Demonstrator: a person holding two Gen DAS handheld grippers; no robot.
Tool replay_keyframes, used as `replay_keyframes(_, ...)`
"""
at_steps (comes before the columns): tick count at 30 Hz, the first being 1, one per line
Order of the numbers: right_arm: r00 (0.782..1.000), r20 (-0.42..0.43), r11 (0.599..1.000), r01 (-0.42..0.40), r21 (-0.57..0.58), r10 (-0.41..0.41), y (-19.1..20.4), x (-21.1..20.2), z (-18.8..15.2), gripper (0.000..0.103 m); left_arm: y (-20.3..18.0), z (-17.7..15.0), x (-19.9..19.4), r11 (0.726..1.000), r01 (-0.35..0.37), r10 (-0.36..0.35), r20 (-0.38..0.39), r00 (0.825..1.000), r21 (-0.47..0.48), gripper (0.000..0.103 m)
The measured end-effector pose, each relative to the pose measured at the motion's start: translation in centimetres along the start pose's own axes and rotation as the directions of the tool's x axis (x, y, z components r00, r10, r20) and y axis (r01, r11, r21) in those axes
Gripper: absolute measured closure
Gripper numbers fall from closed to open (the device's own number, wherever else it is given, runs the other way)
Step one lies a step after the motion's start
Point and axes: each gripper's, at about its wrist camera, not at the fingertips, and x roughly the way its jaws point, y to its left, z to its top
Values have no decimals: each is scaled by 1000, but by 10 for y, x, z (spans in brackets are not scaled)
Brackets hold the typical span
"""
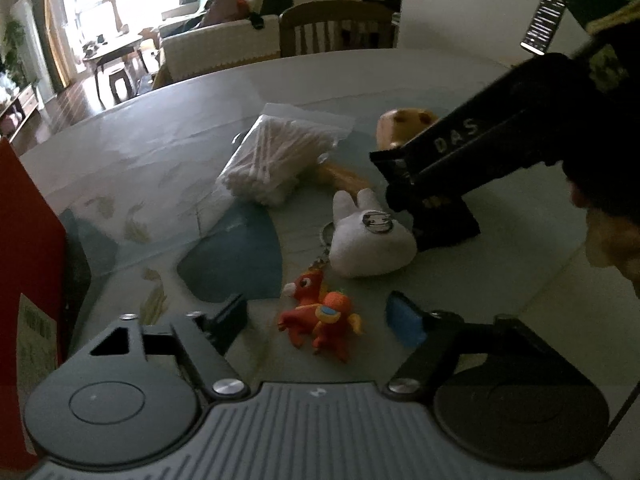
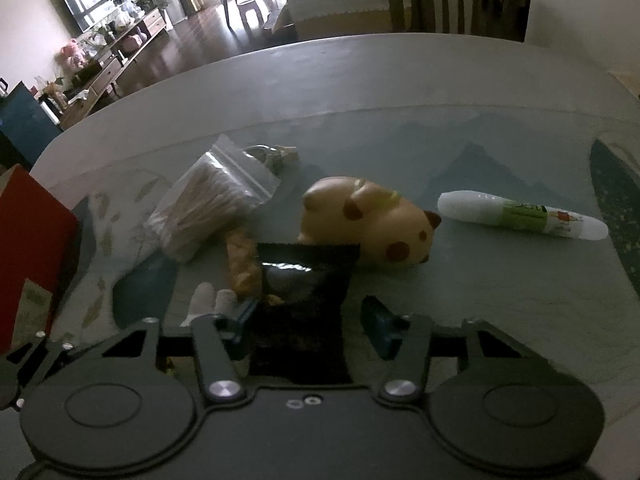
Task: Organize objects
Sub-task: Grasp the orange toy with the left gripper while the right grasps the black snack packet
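Right wrist view showed the right gripper (image 2: 308,320), its fingers wide, straddling the black sachet (image 2: 300,300) lying on the counter (image 2: 480,120) against the white plush rabbit (image 1: 370,240), so closing might have pinched the rabbit too, while the left gripper (image 1: 320,320) hovered wide above the orange horse charm (image 1: 320,320).

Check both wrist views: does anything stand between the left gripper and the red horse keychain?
Nothing visible does. The red horse keychain lies on the table just ahead of the open left gripper. The white plush lies beyond it.
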Motion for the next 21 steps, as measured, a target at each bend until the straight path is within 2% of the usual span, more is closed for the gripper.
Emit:
replay_keyframes(1,1000,-2,1000,-2,-2,2,1,-1,-1,61,-1,0,-1,1000,2,-2,0,1000,3,39)
replay_keyframes(3,1000,-3,1000,0,-4,0,1,-3,-2,62,-2,0,-3,1000,5,-5,-3,1000,8,53)
replay_keyframes(5,1000,-6,1000,-4,-2,4,0,-4,-4,64,-3,1,-5,1000,6,-6,-8,1000,12,62)
replay_keyframes(9,1000,-18,1000,-10,2,10,-3,-10,-8,69,-2,-1,-8,1000,6,-6,-15,1000,4,63)
replay_keyframes(21,997,-68,999,-44,-8,44,-4,-52,-51,71,6,-15,-48,990,71,-73,-9,997,-121,66)
